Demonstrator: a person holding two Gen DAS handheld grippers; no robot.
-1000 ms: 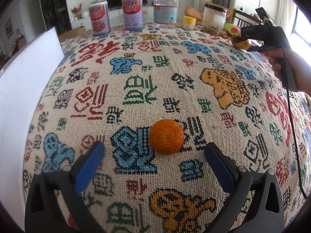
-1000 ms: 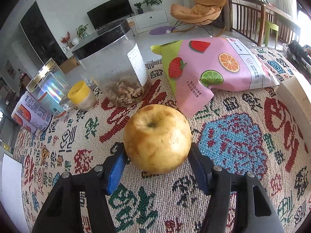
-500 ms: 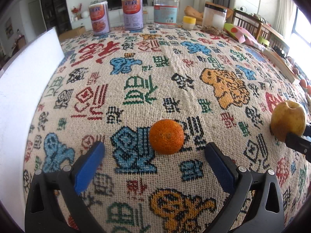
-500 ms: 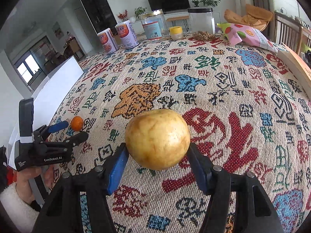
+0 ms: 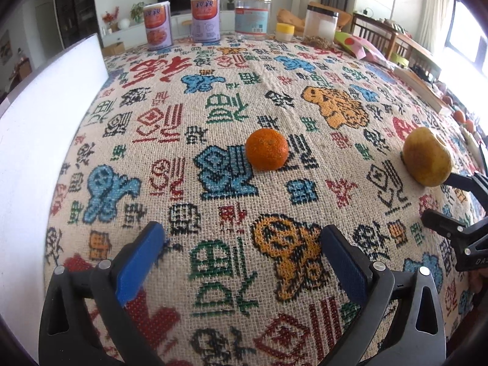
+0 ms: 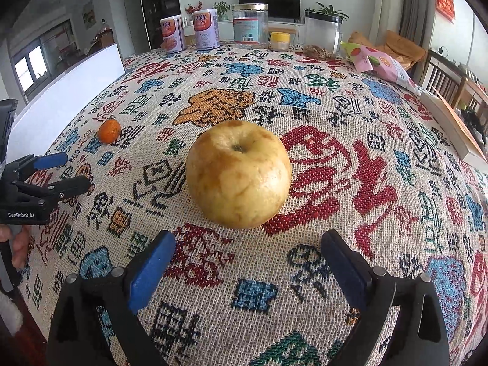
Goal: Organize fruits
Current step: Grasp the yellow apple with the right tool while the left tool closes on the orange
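A yellow apple [image 6: 238,174] rests on the patterned tablecloth just ahead of my right gripper [image 6: 247,262], which is open and empty behind it. The apple also shows at the right of the left wrist view [image 5: 427,158]. A small orange [image 5: 267,148] lies on the cloth well ahead of my left gripper [image 5: 242,254], which is open and empty. The orange shows at the left of the right wrist view [image 6: 109,130], beyond the left gripper [image 6: 61,170]. The right gripper shows at the right edge of the left wrist view [image 5: 448,196].
A white board [image 5: 45,128] stands along the table's left edge. Two cans [image 5: 181,21], a glass jar [image 5: 252,16], a yellow-lidded pot [image 5: 285,31] and a clear canister [image 5: 321,26] line the far edge. A pink snack bag [image 6: 381,64] lies far right. More fruit [image 5: 459,116] sits at the right edge.
The right gripper has opened and set the apple down on the cloth, then drawn back. The left gripper has pulled back from the orange.
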